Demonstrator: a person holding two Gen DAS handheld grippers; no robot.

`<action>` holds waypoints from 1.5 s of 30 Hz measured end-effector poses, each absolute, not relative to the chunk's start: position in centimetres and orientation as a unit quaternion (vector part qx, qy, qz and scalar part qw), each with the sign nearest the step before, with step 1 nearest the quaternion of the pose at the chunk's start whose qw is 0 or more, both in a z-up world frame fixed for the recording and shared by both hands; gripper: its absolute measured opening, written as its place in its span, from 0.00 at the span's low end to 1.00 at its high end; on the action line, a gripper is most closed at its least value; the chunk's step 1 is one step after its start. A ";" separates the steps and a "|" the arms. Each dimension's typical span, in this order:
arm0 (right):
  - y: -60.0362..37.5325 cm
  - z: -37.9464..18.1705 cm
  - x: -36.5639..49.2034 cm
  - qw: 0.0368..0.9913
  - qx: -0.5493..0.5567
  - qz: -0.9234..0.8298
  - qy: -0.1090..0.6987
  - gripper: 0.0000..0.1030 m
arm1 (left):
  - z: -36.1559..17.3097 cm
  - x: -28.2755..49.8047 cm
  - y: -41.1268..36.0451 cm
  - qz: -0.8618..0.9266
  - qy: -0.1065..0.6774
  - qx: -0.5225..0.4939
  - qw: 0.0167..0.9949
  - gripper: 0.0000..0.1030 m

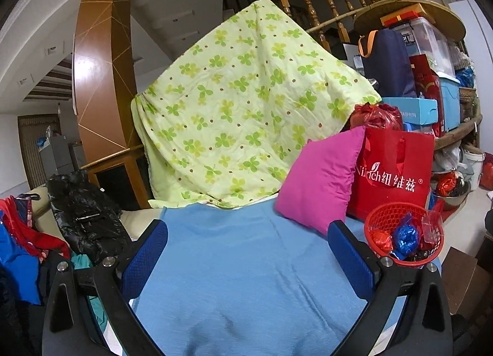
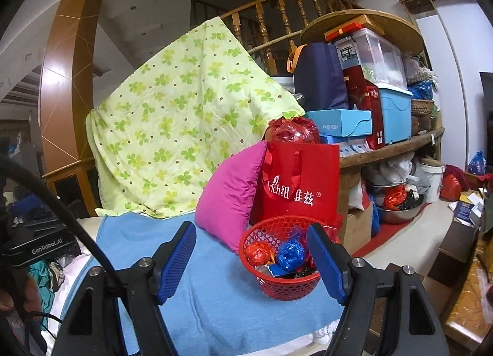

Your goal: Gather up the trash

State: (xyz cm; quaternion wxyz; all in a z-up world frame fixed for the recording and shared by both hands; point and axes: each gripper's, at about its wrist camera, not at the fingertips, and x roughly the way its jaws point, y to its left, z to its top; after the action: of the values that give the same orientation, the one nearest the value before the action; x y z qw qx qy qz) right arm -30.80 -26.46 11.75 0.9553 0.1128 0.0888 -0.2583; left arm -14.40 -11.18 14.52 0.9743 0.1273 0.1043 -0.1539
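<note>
**A:** So where's the trash at? I only spot the red basket (image 2: 282,259) with crumpled wrappers (image 2: 291,254) in it, a red one and a blue one on top.

**B:** Yep, that's it. It sits just ahead of the right claw (image 2: 251,263), a bit toward its right finger, which overlaps the rim in that view. For the left claw (image 1: 248,260) the basket (image 1: 403,236) lies off past its right finger, so I'd say the right hand is nearer.

**A:** Claws holding anything?

**B:** Nope. Left is spread as wide as it goes, right is spread partway, nothing between either pair of pads. The basket is round, no long axis to line up with.

**A:** Surface?

**B:** Blue towel (image 1: 246,263) under both claws, pink pillow (image 2: 229,194) and red gift bag (image 2: 300,185) right behind the basket, a clover-print quilt (image 1: 243,103) draped beyond. Cluttered room, wooden staircase at the back.
</note>
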 end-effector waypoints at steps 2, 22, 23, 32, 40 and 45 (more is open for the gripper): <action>-26.1 12.0 -30.9 0.955 0.109 -0.259 0.091 0.75 | 14.6 -14.5 -10.9 -0.154 0.104 0.126 0.975 1.00; -23.5 12.7 -30.3 0.959 0.090 -0.248 0.102 0.75 | 15.2 -15.5 -9.0 -0.140 0.099 0.114 0.978 1.00; -23.5 12.7 -30.3 0.959 0.090 -0.248 0.102 0.75 | 15.2 -15.4 -9.0 -0.141 0.099 0.114 0.978 1.00; -23.1 12.7 -30.1 0.959 0.091 -0.247 0.105 0.75 | 15.2 -15.4 -8.9 -0.139 0.099 0.114 0.979 1.00; -23.3 12.5 -30.1 0.959 0.091 -0.247 0.106 0.75 | 15.1 -15.5 -8.4 -0.141 0.102 0.115 0.978 1.00; -23.3 12.5 -30.1 0.959 0.091 -0.246 0.107 0.75 | 14.9 -15.5 -8.1 -0.143 0.104 0.115 0.978 1.00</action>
State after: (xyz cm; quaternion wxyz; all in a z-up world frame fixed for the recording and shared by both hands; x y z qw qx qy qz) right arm -30.07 -23.32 12.45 0.9589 0.0912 0.1069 -0.2464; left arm -15.46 -8.09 14.93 0.9775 0.1148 0.1043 -0.1427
